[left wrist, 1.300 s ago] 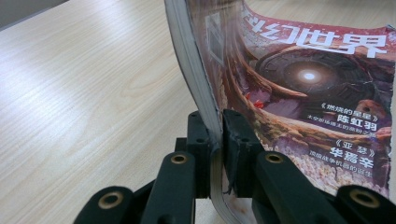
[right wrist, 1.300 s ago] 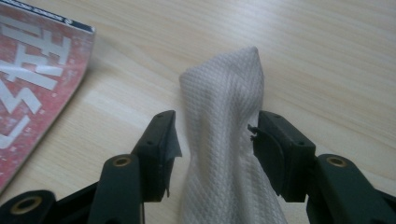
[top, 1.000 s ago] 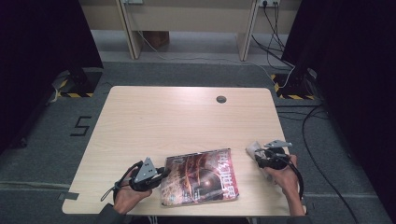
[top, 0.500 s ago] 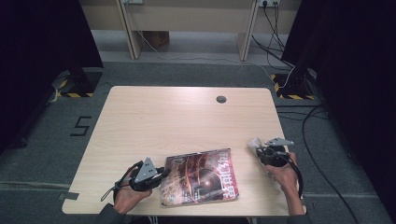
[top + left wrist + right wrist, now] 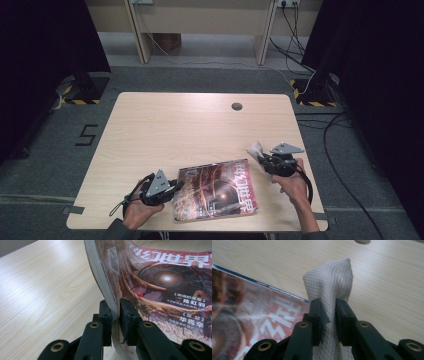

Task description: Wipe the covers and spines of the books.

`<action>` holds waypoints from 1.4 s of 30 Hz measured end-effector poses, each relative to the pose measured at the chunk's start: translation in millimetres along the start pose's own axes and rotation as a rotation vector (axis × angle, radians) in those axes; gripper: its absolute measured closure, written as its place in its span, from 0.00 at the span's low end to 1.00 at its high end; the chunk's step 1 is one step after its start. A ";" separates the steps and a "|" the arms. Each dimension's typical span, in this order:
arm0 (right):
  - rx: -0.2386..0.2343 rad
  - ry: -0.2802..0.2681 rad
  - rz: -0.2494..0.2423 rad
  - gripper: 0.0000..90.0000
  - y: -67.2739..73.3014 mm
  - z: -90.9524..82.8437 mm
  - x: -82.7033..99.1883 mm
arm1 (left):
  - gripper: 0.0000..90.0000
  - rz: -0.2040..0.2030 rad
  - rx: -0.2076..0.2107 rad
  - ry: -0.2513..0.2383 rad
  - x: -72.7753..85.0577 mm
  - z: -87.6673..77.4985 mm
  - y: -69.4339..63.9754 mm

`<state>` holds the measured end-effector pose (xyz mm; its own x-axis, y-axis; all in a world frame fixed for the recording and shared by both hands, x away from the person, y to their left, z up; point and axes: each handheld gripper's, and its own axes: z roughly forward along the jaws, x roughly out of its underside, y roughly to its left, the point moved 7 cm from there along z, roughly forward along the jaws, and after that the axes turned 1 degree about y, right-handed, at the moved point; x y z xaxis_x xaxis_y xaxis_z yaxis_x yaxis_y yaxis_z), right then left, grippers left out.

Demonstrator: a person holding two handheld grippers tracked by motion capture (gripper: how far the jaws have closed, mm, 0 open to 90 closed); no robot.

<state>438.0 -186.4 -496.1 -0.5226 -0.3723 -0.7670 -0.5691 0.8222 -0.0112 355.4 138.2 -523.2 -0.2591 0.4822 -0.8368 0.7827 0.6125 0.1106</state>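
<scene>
At lower centre of the high view, the magazine (image 5: 216, 191) lies on the table (image 5: 190, 130), its edge pinched by the left gripper (image 5: 170, 189); the right gripper (image 5: 261, 159), having just closed, clamps a white paper towel (image 5: 255, 148) beside it, below the grommet hole (image 5: 237, 106).

My left gripper (image 5: 115, 315) is clamped on the magazine (image 5: 160, 285), its two black jaws rising from the bottom and pinching the stacked pages and cover at the edge. The pinched edge curls upward from my jaws, so the pale page block shows on the left side. The glossy cover carries white Chinese characters, a dark round shape with a bright glow at its centre, and reddish-brown artwork. Light wooden table (image 5: 45, 290) spreads away to the left.
</scene>
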 end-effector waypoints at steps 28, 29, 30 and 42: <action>-0.169 -0.009 -0.204 0.85 105.0 49.8 -59.0 | 0.88 0.003 0.000 0.001 0.0 0.8 -0.4; -0.168 -0.007 -0.208 0.85 107.2 51.1 -59.1 | 0.88 0.003 -0.001 0.003 -0.1 1.1 -0.4; -0.169 -0.004 -0.212 0.85 110.2 52.3 -58.8 | 0.88 0.006 -0.001 0.005 -0.2 1.4 -0.6; -0.198 -0.019 -0.264 0.85 133.2 46.9 -60.2 | 0.88 0.010 -0.002 0.010 0.5 1.7 -1.4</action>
<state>423.5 -34.3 -481.5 -0.3295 -0.5520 -0.7660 -0.7967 0.5979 -0.0882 355.1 136.5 -524.7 -0.2571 0.4946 -0.8302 0.7842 0.6089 0.1199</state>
